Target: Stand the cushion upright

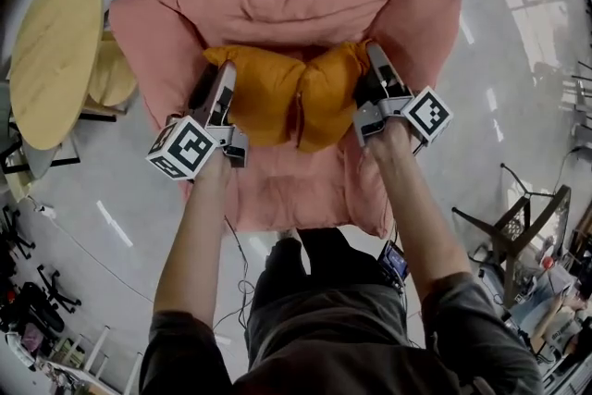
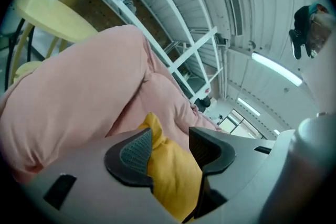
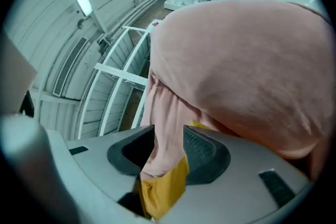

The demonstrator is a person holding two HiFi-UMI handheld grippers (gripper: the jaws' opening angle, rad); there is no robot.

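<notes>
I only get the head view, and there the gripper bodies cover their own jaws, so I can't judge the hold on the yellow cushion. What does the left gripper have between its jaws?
Observer: In the left gripper view, the left gripper has its jaws apart, and a corner of the yellow cushion lies loose between them.
Operator: And the right gripper?
Observer: In the right gripper view, the right gripper also has its jaws apart. A fold of the pink seat hangs between them, with the cushion's yellow edge just below that fold.
</notes>
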